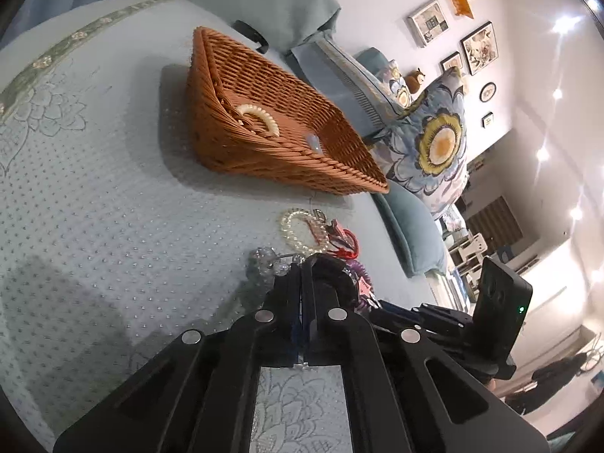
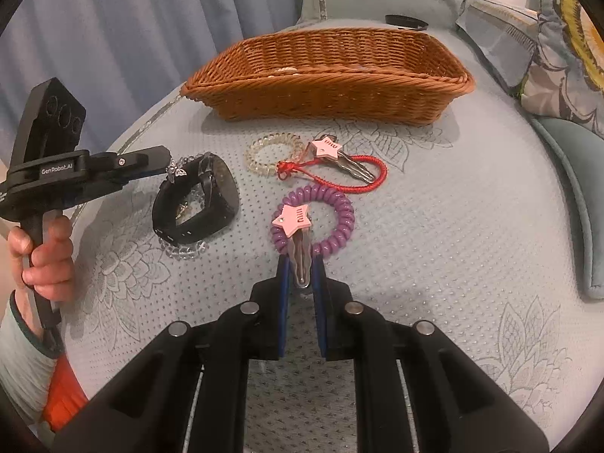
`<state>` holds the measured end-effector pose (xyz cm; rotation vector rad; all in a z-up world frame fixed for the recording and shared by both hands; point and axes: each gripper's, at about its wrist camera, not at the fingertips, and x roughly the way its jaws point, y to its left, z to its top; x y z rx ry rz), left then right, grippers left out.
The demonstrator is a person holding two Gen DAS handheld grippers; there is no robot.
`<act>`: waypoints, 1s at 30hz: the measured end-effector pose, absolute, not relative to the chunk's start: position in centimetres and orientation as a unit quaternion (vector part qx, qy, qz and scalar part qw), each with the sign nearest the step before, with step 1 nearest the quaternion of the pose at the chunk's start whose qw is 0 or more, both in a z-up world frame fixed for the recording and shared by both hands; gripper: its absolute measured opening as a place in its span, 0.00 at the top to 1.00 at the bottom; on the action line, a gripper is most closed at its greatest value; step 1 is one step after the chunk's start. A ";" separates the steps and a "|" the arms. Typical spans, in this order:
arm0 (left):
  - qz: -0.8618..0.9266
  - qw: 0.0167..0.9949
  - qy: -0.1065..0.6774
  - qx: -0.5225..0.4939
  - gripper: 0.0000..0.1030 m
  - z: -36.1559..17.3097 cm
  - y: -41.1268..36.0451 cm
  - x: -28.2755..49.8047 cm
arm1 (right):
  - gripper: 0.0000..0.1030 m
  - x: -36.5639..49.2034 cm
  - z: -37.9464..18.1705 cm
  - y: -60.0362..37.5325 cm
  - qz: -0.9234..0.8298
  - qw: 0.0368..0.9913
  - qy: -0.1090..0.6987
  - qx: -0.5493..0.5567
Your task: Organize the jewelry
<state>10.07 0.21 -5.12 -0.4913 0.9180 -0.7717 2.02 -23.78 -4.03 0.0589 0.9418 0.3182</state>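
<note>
A brown wicker basket (image 1: pixel 287 158) (image 2: pixel 332 75) stands on the pale blue bedspread, with a pearl bracelet (image 1: pixel 260 117) inside. My right gripper (image 2: pixel 302 268) is shut on the metal end of a pink star hair clip (image 2: pixel 292 219), which lies across a purple spiral hair tie (image 2: pixel 339 222). My left gripper (image 1: pixel 302 264) (image 2: pixel 166 164) is shut at the butterfly charm of a clear bead bracelet (image 2: pixel 185 251) (image 1: pixel 270 262), and that bracelet lies around a black band (image 2: pixel 196 204). Near the basket lie a clear spiral tie (image 2: pixel 271 153) (image 1: pixel 302 230), a second pink star clip (image 2: pixel 326 149) and a red cord (image 2: pixel 339 185).
Floral cushions (image 1: pixel 434 143) (image 2: pixel 566 37) and a teal pillow (image 2: pixel 581 196) crowd the right side. A small black object (image 2: pixel 406 20) lies behind the basket. A hand (image 2: pixel 45 264) holds the left gripper's handle near the spread's left edge, with a blue curtain beyond.
</note>
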 end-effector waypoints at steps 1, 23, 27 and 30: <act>-0.361 0.797 0.427 -0.228 1.00 -5.1 0.1 10.1 | 0.90 2.0 -4.0 -23.8 0.152 0.879 0.451 0.030; -0.333 0.811 0.413 -0.247 0.97 -4.9 0.4 10.7 | 0.90 1.8 -3.7 -23.8 0.158 0.883 0.441 0.037; -0.282 0.840 0.412 -0.211 0.97 -4.2 2.0 8.9 | 0.90 1.5 -4.0 -23.6 0.161 0.876 0.453 0.048; -0.228 0.867 0.417 -0.152 0.97 -3.7 2.5 7.6 | 0.90 0.6 -3.6 -23.1 0.164 0.876 0.452 0.047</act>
